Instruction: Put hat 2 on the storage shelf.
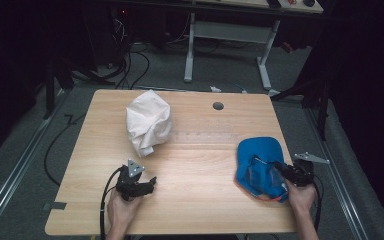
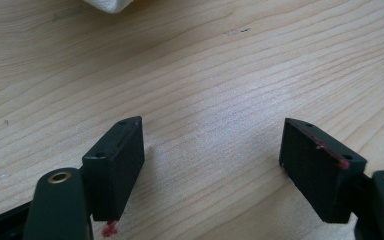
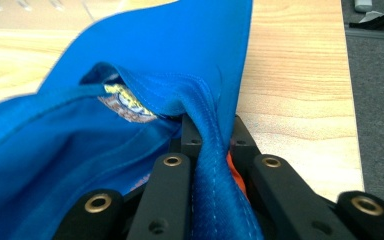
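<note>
You had the right gripper (image 3: 212, 132) clamped on the hem of the crumpled blue fabric garment (image 1: 258, 165) at the wooden table's (image 1: 195, 165) right edge, ready to lift; your left gripper (image 2: 212, 165) rested apart, empty.

On the light wooden counter (image 1: 195, 165), the crumpled white cloth bundle (image 1: 148, 122) is found toward the far left, with the blue fabric cap (image 1: 259, 165) well apart at the near right edge. The left hand-held gripper (image 1: 152, 183) is parked on the counter just in front of the white bundle, not touching it. The right hand-held gripper (image 1: 279, 166) is set at the cap's right side.
</note>
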`<action>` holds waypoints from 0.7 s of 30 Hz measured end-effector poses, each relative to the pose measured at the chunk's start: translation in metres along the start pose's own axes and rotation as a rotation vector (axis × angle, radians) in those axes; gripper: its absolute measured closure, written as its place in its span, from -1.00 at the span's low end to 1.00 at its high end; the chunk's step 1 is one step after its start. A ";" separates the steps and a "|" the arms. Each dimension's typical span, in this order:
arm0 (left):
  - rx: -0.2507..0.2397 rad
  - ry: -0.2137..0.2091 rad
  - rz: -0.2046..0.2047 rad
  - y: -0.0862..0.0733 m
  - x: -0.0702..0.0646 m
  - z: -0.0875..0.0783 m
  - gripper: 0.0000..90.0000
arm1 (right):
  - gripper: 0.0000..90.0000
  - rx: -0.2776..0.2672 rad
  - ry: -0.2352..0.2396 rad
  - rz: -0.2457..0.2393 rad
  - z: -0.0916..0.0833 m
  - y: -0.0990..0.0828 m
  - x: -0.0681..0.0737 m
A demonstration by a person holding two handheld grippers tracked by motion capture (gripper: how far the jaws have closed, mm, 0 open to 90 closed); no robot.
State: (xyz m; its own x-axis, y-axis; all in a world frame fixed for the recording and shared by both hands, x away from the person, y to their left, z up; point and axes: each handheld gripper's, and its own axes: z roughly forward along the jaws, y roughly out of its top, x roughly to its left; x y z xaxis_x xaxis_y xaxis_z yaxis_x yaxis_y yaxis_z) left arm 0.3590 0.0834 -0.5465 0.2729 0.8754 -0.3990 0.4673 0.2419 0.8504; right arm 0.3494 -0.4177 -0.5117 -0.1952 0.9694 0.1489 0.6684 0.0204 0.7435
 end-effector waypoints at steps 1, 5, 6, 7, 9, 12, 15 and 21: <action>0.000 0.000 0.000 0.000 0.000 0.000 -0.42 | 0.85 -0.005 0.001 -0.004 -0.002 0.000 0.000; -0.001 0.002 0.001 0.000 0.000 0.000 -0.42 | 0.86 -0.022 0.006 -0.007 -0.013 0.003 0.006; -0.001 0.002 0.001 0.000 0.000 0.000 -0.42 | 0.86 -0.027 0.008 -0.008 -0.016 0.004 0.007; -0.002 0.003 0.000 0.000 0.000 0.000 -0.42 | 0.86 -0.034 0.010 -0.014 -0.019 0.005 0.009; -0.002 0.003 0.003 0.000 0.000 0.000 -0.43 | 0.86 -0.043 0.015 -0.015 -0.025 0.007 0.013; -0.001 0.004 0.004 0.000 -0.001 0.000 -0.44 | 0.86 -0.052 0.012 -0.024 -0.033 0.009 0.018; -0.002 0.006 0.004 -0.001 -0.001 0.000 -0.44 | 0.86 -0.066 0.011 -0.036 -0.043 0.010 0.023; -0.003 0.013 0.001 -0.001 -0.002 0.000 -0.43 | 0.86 -0.083 0.014 -0.063 -0.057 0.010 0.036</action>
State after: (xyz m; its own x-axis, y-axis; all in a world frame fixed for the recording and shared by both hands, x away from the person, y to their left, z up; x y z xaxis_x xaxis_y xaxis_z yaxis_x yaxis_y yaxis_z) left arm 0.3577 0.0819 -0.5467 0.2622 0.8812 -0.3935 0.4641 0.2423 0.8520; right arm 0.3080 -0.3964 -0.4618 -0.2455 0.9632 0.1094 0.5931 0.0600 0.8029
